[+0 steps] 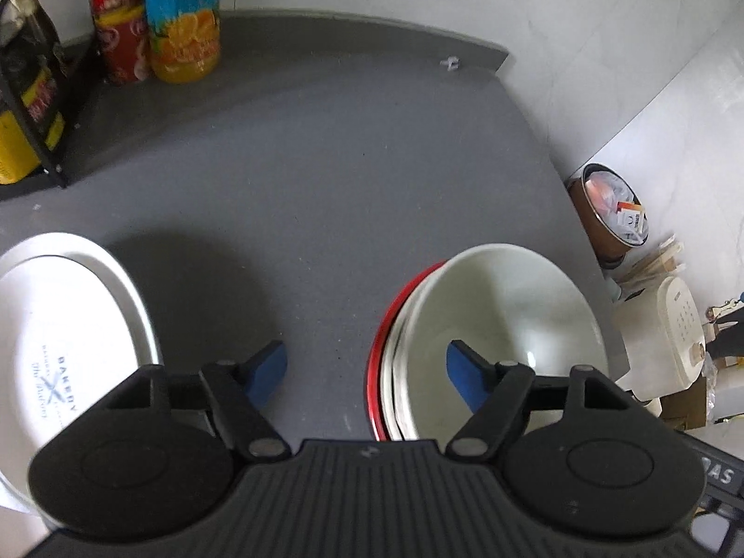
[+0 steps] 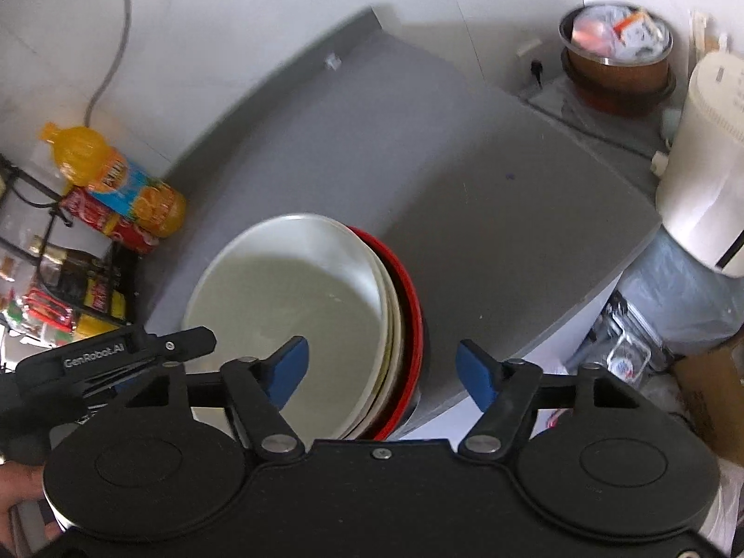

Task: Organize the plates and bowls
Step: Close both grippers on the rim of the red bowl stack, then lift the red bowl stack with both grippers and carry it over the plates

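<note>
A stack of bowls (image 1: 507,307) with a white bowl on top and a red bowl (image 1: 379,348) beneath stands near the right edge of the grey counter (image 1: 325,162). My left gripper (image 1: 367,372) is open above the counter, its right finger over the stack's rim. A white plate (image 1: 56,325) with blue lettering lies at the lower left. In the right wrist view the same bowl stack (image 2: 297,297) sits below my open right gripper (image 2: 381,369), whose left finger hangs over the top bowl. Part of the left gripper's body (image 2: 93,358) shows at the left edge.
An orange drink bottle (image 1: 183,14) and red cola bottles (image 1: 118,23) stand at the back left beside a black wire rack (image 1: 32,107). Off the counter's right edge are a brown bin (image 2: 618,65), a white appliance (image 2: 702,158) and floor clutter.
</note>
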The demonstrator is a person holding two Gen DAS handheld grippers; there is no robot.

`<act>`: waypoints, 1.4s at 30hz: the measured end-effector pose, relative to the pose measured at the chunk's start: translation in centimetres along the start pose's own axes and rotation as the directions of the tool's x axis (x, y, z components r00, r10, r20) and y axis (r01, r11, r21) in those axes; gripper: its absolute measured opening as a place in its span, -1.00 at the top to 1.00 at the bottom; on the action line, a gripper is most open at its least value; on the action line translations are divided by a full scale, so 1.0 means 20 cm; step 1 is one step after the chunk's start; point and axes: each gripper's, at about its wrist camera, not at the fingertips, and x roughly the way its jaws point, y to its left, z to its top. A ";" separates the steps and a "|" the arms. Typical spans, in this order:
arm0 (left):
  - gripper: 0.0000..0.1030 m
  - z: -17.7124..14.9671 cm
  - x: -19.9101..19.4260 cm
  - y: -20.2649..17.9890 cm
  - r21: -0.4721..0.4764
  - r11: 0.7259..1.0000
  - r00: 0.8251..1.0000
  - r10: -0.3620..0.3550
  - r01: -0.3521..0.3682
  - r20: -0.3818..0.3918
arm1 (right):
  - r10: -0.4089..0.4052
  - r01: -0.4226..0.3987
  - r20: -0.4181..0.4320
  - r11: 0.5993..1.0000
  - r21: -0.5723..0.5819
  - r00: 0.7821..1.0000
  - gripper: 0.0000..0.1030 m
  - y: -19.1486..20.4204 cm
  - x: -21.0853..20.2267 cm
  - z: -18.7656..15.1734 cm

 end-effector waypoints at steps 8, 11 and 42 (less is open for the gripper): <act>0.14 0.03 0.15 0.01 -0.006 1.000 0.994 -0.029 0.028 -0.104 | -0.006 0.013 -0.110 0.998 0.069 0.994 -0.10 -0.01 0.19 0.05; 0.35 0.03 0.18 0.00 0.006 0.999 0.991 -0.031 0.032 -0.128 | -0.031 0.042 -0.148 0.997 0.069 0.989 0.05 -0.01 0.25 0.04; 0.58 -0.01 -0.07 0.20 -0.099 0.994 0.997 -0.059 0.054 -0.048 | -0.002 0.004 -0.111 1.000 0.023 0.994 0.40 0.16 0.20 -0.01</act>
